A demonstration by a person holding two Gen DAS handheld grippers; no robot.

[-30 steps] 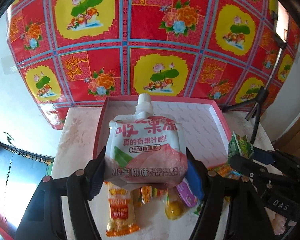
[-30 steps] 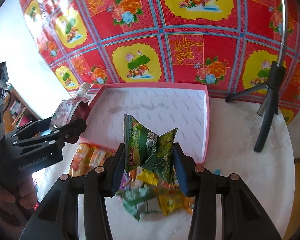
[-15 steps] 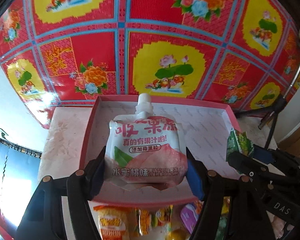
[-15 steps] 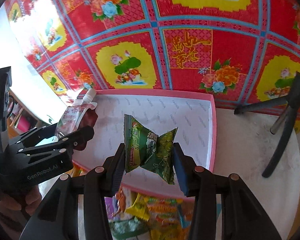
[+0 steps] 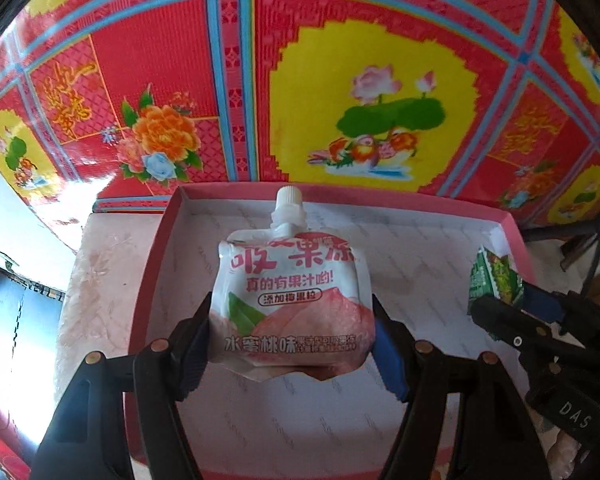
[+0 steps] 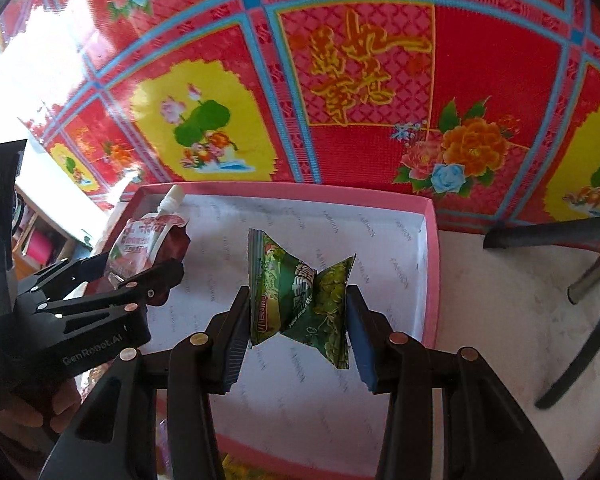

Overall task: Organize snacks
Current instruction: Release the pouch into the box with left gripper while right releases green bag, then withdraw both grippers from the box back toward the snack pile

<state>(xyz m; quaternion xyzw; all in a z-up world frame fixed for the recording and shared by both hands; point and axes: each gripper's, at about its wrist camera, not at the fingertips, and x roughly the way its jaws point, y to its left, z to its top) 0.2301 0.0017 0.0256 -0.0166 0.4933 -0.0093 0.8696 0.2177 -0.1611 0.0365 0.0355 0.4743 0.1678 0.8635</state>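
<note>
My left gripper [image 5: 292,344] is shut on a white and pink peach jelly pouch [image 5: 292,300] with a screw cap, held above the left part of the pink tray [image 5: 156,248]. My right gripper [image 6: 298,328] is shut on a crumpled green snack packet [image 6: 300,292], held above the middle of the same tray [image 6: 430,248]. The pouch also shows in the right wrist view [image 6: 144,244], and the green packet shows in the left wrist view [image 5: 494,276]. The tray's white lined floor is bare under both.
A red, yellow and blue floral cloth [image 5: 340,80] hangs behind the tray. A black tripod [image 6: 580,272] stands on the white table at the right. Loose snack packets [image 6: 236,468] lie just below the tray's near rim.
Both grippers moved forward from over the loose snack pile to above the tray, each still holding its item. The pile has dropped out of the left wrist view.
</note>
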